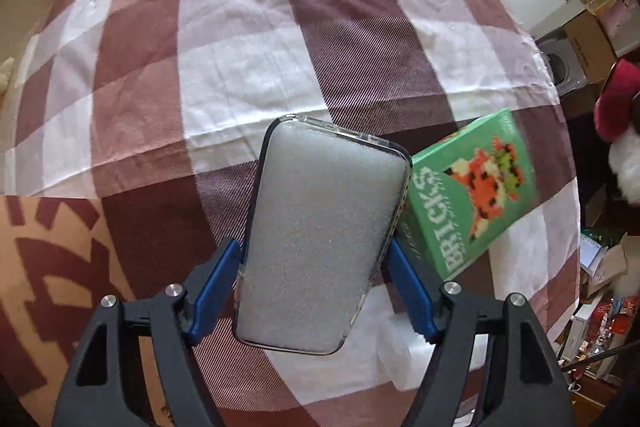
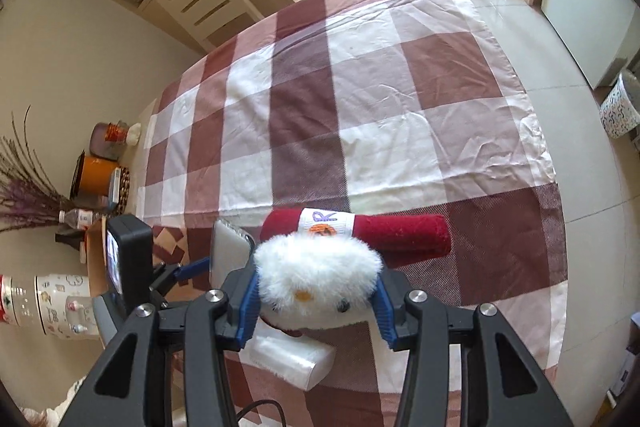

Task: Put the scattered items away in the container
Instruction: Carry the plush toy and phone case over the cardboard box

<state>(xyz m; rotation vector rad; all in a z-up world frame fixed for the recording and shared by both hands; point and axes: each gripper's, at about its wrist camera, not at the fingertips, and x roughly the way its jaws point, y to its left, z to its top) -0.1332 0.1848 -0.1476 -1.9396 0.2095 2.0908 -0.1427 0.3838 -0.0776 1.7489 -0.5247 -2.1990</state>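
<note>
My left gripper (image 1: 314,247) points down over the checked tablecloth (image 1: 224,67), shut on a clear phone case (image 1: 320,227) with a grey foam insert; its blue pads press on the case's long sides. A green BRICKS box (image 1: 472,195) lies on the cloth just right of the case. The brown-patterned cardboard container (image 1: 52,267) sits at lower left. My right gripper (image 2: 316,287) is shut on a white fluffy plush toy (image 2: 316,267) with a red hat (image 2: 400,231), held above the table. In the right wrist view the phone case (image 2: 228,251) shows just left of the toy.
A white tissue packet (image 2: 288,359) lies on the cloth under the right gripper. Bottles, jars and patterned cups (image 2: 60,303) stand along the wall at the left. The tablecloth's edge and the tiled floor (image 2: 560,39) are at the right; chairs stand at the far end.
</note>
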